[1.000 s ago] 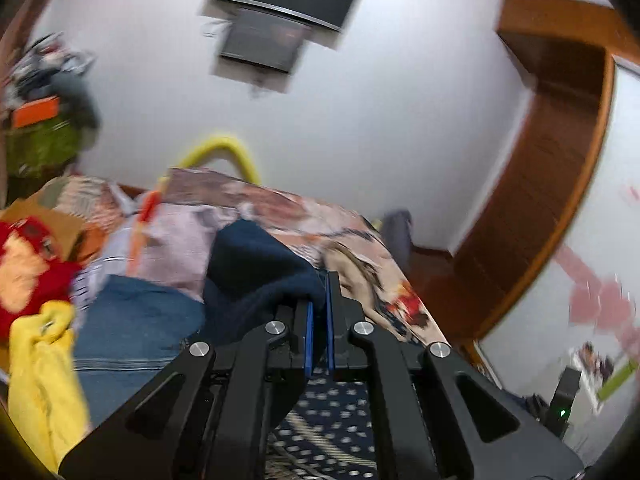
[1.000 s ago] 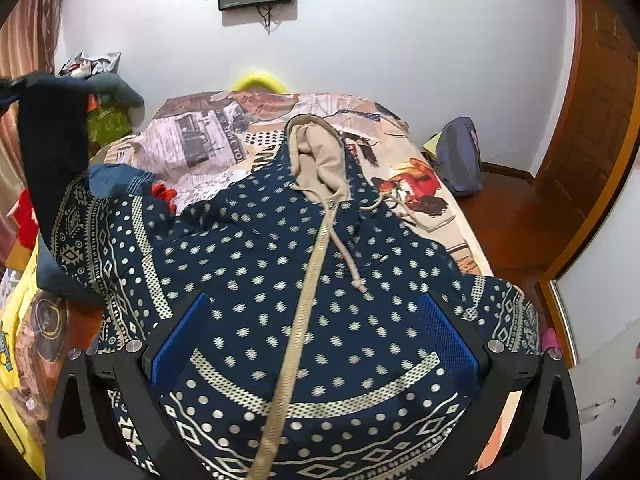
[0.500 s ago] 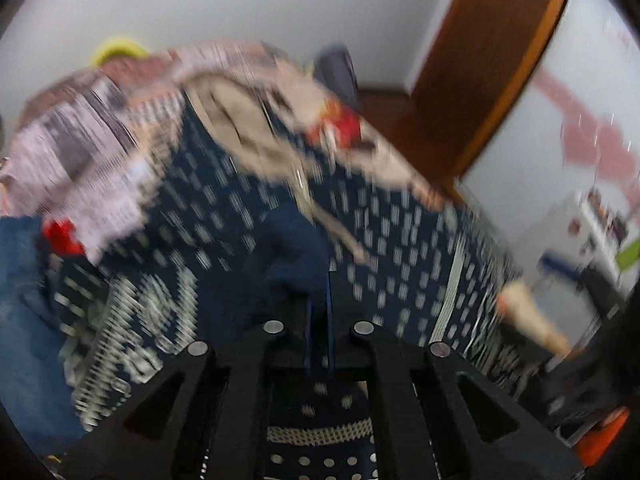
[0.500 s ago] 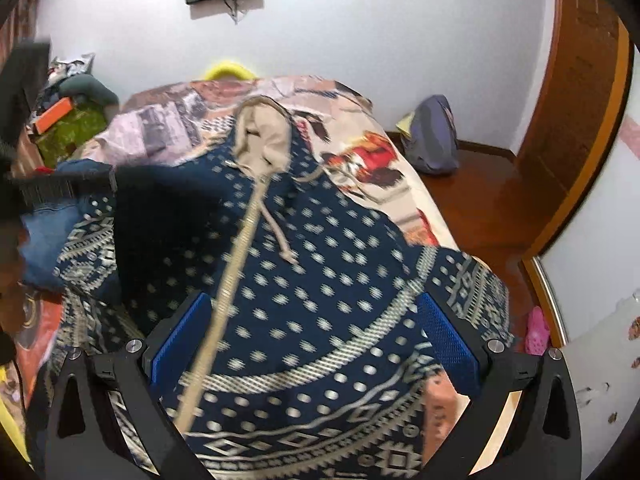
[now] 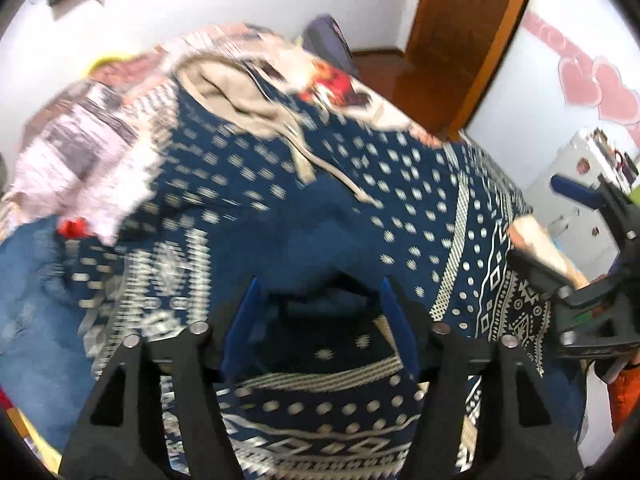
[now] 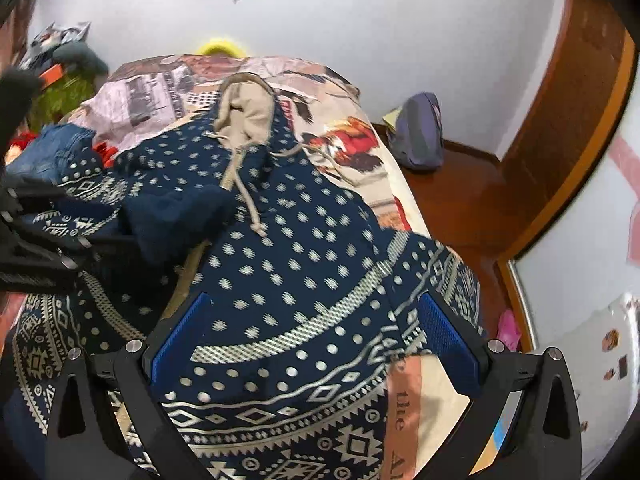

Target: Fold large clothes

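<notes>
A: What is hard to make out here?

B: On the far left of the left wrist view the blue denim [image 5: 32, 300] smears into blur, and the bottom edge of the picture cuts off the hoodie's [image 5: 248, 184] hem. In the right wrist view the left gripper [image 6: 72, 236] shows only as dark bars at the left edge, its tips hidden behind the folded sleeve [image 6: 176, 216].

A: And the hoodie itself?

B: It lies spread face up on the bed [image 6: 160, 92], hood [image 6: 244, 108] toward the wall. It is navy knit with pale dots above and bands of diamonds and zigzags lower down. The hood lining is beige, soft and rumpled, with a beige drawstring [image 6: 252, 208] trailing down the chest. The left sleeve is laid across the front, its plain navy cuff bunched.

A: The grippers?

B: The left gripper [image 5: 320, 284] has just been opening; its blue pads stand apart, the cuff slack between them. The right gripper [image 6: 316, 320] is spread wide over the right side of the hoodie, gripping nothing.
</notes>
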